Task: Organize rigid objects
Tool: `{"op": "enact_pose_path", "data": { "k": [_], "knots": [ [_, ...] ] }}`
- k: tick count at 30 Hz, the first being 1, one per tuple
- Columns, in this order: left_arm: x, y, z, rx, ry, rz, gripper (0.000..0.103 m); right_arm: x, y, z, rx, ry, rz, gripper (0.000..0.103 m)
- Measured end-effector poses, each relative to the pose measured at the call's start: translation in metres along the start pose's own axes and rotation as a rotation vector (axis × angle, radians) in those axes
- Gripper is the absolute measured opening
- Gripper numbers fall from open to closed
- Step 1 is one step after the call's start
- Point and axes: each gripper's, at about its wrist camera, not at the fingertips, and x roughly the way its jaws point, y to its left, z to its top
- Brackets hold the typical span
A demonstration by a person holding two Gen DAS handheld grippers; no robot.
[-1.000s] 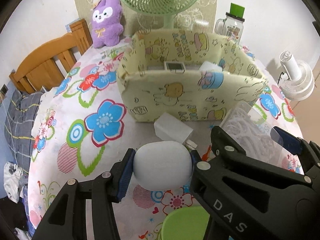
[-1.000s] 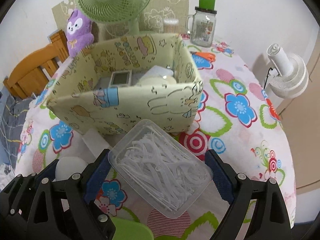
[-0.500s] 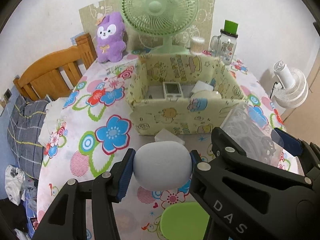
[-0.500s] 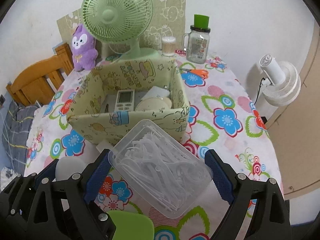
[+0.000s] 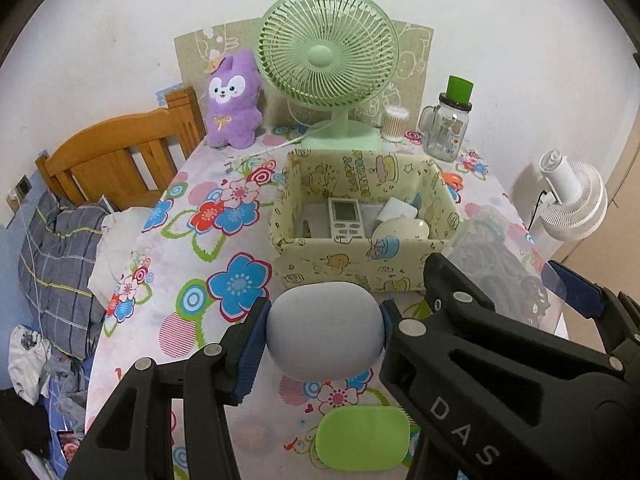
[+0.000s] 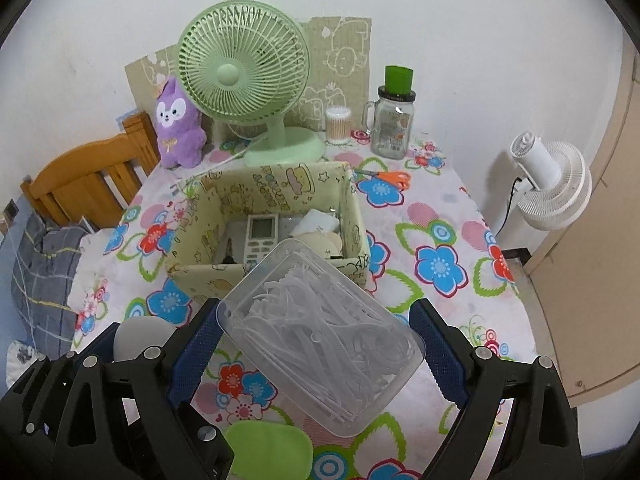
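Observation:
My left gripper is shut on a rounded white case and holds it above the table, in front of the yellow cartoon-print storage box. My right gripper is shut on a clear plastic box of white floss picks, held above the table near the storage box. The storage box holds a white remote, a white adapter and a cream round object. The white case also shows at the left of the right wrist view.
A green soap-shaped case lies on the flowered tablecloth below the grippers. A green desk fan, purple plush, cotton-swab jar, glass mug jar and orange scissors stand behind. A white fan stands right, a wooden chair left.
Both grippers have risen and drawn back from the storage box with their objects held. The box now looks smaller and its inside is visible. The white adapter on the table is out of sight.

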Motion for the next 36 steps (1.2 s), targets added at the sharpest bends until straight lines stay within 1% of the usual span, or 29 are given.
{"op": "enact_pose_path", "data": {
  "k": [3, 9, 15, 19, 30, 36],
  "knots": [
    [-0.006, 0.000, 0.005, 0.000, -0.012, 0.000, 0.057, -0.005, -0.001, 0.004, 0.021, -0.003, 0.008, 0.094],
    [-0.019, -0.002, 0.017, 0.006, -0.048, 0.002, 0.057, -0.020, -0.001, 0.016, 0.022, -0.047, 0.010, 0.094],
    [-0.025, -0.003, 0.028, 0.017, -0.073, -0.002, 0.057, -0.025, -0.002, 0.026, 0.035, -0.060, 0.011, 0.094],
    [-0.023, -0.001, 0.035, 0.015, -0.068, -0.028, 0.057, -0.024, 0.000, 0.034, 0.035, -0.056, 0.018, 0.094],
    [-0.020, -0.004, 0.055, 0.019, -0.096, -0.028, 0.057, -0.019, 0.000, 0.056, 0.031, -0.076, 0.019, 0.094],
    [-0.012, -0.005, 0.065, 0.020, -0.092, -0.027, 0.057, -0.010, 0.001, 0.065, 0.018, -0.073, 0.012, 0.094]
  ]
}}
